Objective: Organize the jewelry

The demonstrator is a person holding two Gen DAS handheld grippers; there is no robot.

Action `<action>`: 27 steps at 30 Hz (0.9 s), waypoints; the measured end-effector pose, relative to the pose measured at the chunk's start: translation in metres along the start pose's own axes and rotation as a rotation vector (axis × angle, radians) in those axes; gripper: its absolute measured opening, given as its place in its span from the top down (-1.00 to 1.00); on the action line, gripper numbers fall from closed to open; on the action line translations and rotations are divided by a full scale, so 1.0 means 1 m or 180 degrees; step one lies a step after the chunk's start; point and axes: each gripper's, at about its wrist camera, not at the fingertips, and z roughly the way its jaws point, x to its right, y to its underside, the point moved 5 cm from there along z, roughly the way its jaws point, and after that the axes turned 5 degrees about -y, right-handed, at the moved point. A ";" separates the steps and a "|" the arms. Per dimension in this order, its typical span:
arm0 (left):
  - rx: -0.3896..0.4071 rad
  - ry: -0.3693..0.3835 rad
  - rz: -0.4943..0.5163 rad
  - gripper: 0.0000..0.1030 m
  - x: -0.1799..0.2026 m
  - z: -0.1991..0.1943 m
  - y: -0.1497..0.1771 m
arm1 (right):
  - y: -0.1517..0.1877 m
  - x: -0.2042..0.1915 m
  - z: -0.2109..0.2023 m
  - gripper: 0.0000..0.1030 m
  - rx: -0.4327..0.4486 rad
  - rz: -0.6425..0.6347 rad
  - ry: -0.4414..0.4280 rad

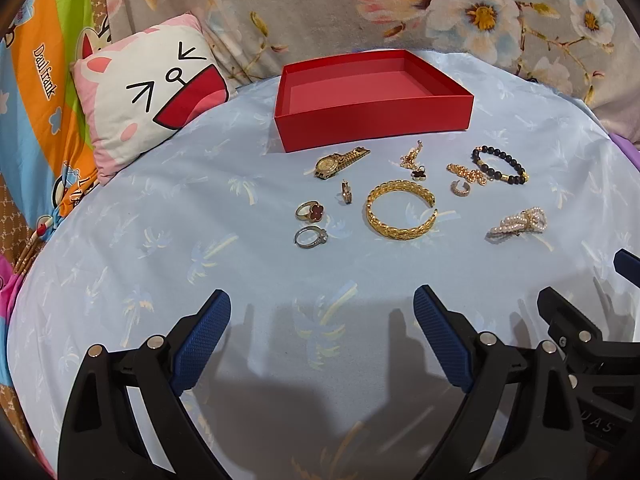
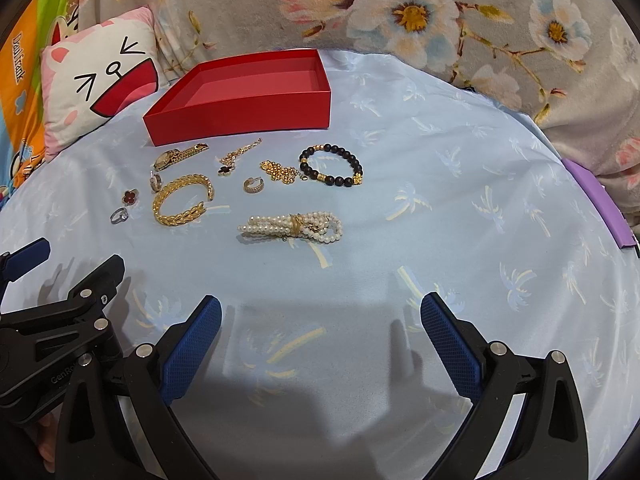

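Observation:
An empty red box (image 1: 372,120) (image 2: 240,120) sits on the light blue sheet. In front of it lie a gold watch (image 1: 338,162) (image 2: 176,156), a gold cuff bangle (image 1: 400,210) (image 2: 182,200), a black bead bracelet (image 1: 500,164) (image 2: 332,164), a pearl bracelet (image 1: 518,222) (image 2: 290,228), a red-flower ring (image 1: 310,212) (image 2: 129,197), a silver ring (image 1: 311,236) (image 2: 119,215), gold chains and hoop earrings. My left gripper (image 1: 322,308) is open and empty, near the sheet's front. My right gripper (image 2: 320,312) is open and empty, beside it.
A cartoon-face pillow (image 1: 152,96) (image 2: 100,76) lies left of the box. A floral blanket (image 1: 440,8) (image 2: 400,12) runs along the back. A purple strip (image 2: 600,204) lies at the right edge. Each gripper shows in the other's view (image 1: 580,320) (image 2: 80,300).

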 end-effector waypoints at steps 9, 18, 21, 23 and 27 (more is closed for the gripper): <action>-0.0001 -0.0002 0.0001 -0.75 0.000 0.000 0.000 | 0.003 0.001 0.001 -0.90 -0.0010 0.0004 -0.0014; -0.0013 0.0005 0.0000 -0.75 0.003 0.001 0.001 | 0.002 -0.001 0.003 -0.90 -0.0031 0.0006 -0.0018; -0.0015 0.0005 0.0002 -0.75 0.003 0.001 0.001 | 0.003 -0.001 0.003 -0.90 -0.0033 0.0007 -0.0018; -0.0014 0.0003 0.0002 -0.75 0.003 0.002 0.001 | 0.003 -0.001 0.004 -0.90 -0.0033 0.0007 -0.0017; -0.0015 0.0005 0.0002 -0.75 0.003 0.001 0.001 | 0.003 -0.001 0.004 -0.90 -0.0034 0.0007 -0.0017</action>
